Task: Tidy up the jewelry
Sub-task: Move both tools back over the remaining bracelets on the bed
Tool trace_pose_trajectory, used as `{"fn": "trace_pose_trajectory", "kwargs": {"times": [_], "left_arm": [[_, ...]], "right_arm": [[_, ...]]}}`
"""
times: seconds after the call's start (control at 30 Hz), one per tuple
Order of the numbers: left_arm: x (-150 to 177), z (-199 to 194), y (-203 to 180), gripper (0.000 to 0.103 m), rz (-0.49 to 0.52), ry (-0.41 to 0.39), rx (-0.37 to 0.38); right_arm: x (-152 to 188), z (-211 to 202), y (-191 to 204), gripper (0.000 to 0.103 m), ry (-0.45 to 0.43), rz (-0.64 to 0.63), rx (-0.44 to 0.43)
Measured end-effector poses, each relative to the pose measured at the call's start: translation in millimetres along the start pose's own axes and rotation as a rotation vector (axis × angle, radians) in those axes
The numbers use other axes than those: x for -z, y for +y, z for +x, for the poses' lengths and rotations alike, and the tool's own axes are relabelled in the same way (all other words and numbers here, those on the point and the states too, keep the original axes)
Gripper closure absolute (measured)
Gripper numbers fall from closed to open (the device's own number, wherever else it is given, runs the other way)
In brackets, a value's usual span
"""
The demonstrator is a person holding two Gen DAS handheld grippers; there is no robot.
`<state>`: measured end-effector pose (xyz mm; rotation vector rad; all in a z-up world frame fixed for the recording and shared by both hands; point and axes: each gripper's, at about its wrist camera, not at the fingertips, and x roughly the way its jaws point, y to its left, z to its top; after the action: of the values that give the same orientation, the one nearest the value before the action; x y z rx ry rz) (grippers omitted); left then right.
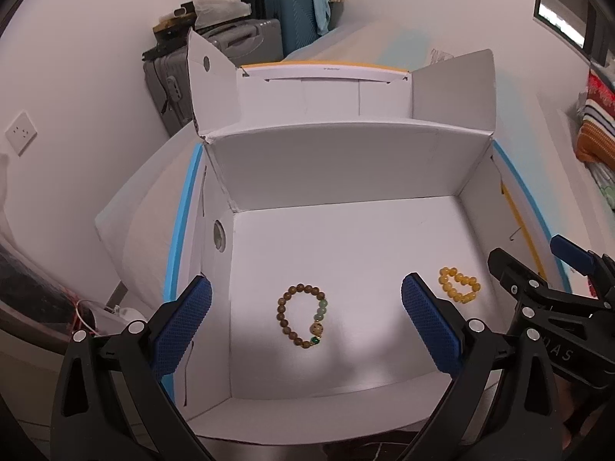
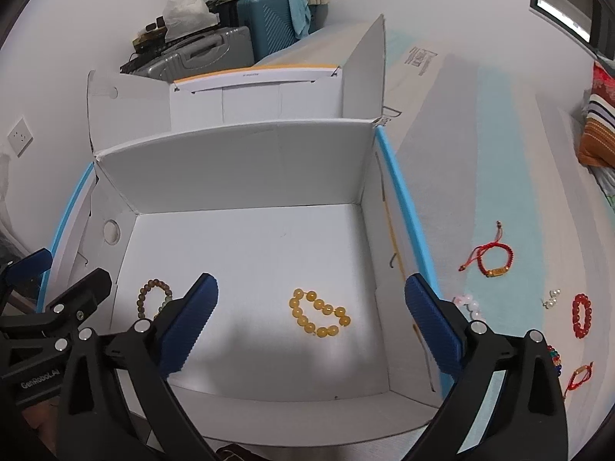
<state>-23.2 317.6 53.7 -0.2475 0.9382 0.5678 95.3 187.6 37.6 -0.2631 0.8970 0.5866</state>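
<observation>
- White walls close in this small room, and I am working over a pale surface (image 2: 453, 176) with light blue patches.
- On it stands my white cardboard box (image 1: 330, 165), flaps up, blue strips along its outer sides.
- Inside, on the box floor, lies the brown bead bracelet (image 1: 303, 315), with pale green beads and one dark green bead on its right side. It rests flat toward the near left part of the floor.
- To its right, well apart, lies the yellow bead bracelet (image 2: 319, 313), bent into a loose curled shape, also flat on the floor.
- My left gripper (image 1: 305, 322) hangs above the brown bracelet with its blue pads spread wide; nothing is between them and nothing is gripped.
- My right gripper (image 2: 311, 322) hangs above the yellow bracelet, likewise spread wide and holding nothing.
- Outside the box to the right, on the pale surface, I see a red cord bracelet (image 2: 494, 259) with a gold piece, a red bead bracelet (image 2: 581, 315), small pearl pieces (image 2: 551, 297), and a pale pink beaded item (image 2: 469, 305) just beside the right pad.
- Farther back, suitcases (image 2: 246, 38) are stacked against the wall, one teal, others grey.
- At the far right edge sits striped fabric (image 2: 597, 130).
</observation>
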Motion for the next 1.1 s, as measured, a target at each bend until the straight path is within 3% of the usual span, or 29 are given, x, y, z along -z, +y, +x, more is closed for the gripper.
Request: {"fn": "trace_pose_trajectory", "kwargs": {"times": [0.43,0.77,1.1], "left_arm": [[0.2,-34.4,-40.5,0.006,0.027,-0.078,0.114],[0.3,-69.4,-107.5,0.006,0.102,-0.159,0.166],[4.5,-71.4,-180.3,0.006,0.176,-0.161,0.236]], "right_arm": [[14.8,-35.4,-44.7,0.009,-0.059,0.014,0.082],[29.7,-75.3,-112.3,0.009,-0.1,0.083,0.147],[56.4,-110.2,-201.6,0.009,-0.116,0.197,0.217]]}}
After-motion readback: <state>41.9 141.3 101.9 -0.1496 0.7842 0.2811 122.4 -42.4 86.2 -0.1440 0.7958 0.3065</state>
